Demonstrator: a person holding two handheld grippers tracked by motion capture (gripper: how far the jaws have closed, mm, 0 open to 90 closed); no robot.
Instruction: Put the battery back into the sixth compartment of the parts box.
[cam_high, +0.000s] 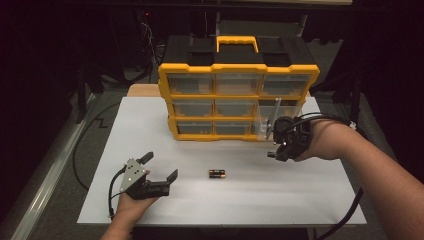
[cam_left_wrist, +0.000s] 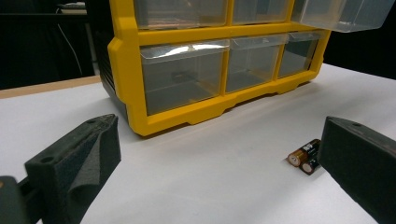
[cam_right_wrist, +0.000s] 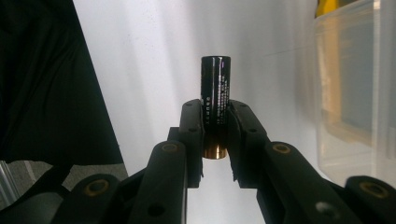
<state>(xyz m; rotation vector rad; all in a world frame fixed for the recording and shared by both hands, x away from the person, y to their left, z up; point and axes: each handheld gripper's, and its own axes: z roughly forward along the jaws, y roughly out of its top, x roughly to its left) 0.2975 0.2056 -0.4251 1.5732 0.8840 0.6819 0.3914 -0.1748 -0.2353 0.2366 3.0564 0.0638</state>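
Right now we see the right gripper (cam_right_wrist: 215, 140) clamped on a battery (cam_right_wrist: 215, 93), pads pressing both sides of its body; its black end sticks out past the fingertips and the copper end sits back between the jaws. In the high view the right gripper (cam_high: 278, 146) hangs above the table (cam_high: 320, 200) near its right edge, just in front of the bottom right corner of the yellow drawer organizer (cam_high: 239, 95). A clear drawer (cam_high: 274, 120) on the organizer's right side is pulled out, just beside that gripper; in the right gripper view the same clear drawer (cam_right_wrist: 355, 93) shows at the frame's right side, close to the held battery.

Two more batteries (cam_high: 217, 174) lie side by side, touching, on the table's middle toward the near edge, well apart from the right gripper. In the left gripper view they (cam_left_wrist: 306, 156) sit just beside the right-hand jaw, copper ends facing the camera.

We see the left gripper (cam_high: 160, 170) low over the table near the front left corner, jaws wide apart with nothing between them, pointing toward the loose batteries. The left gripper (cam_left_wrist: 219, 158) faces the organizer's (cam_left_wrist: 205, 70) lower drawers.

The organizer stands at the table's far edge, carry handle (cam_high: 237, 42) on top.
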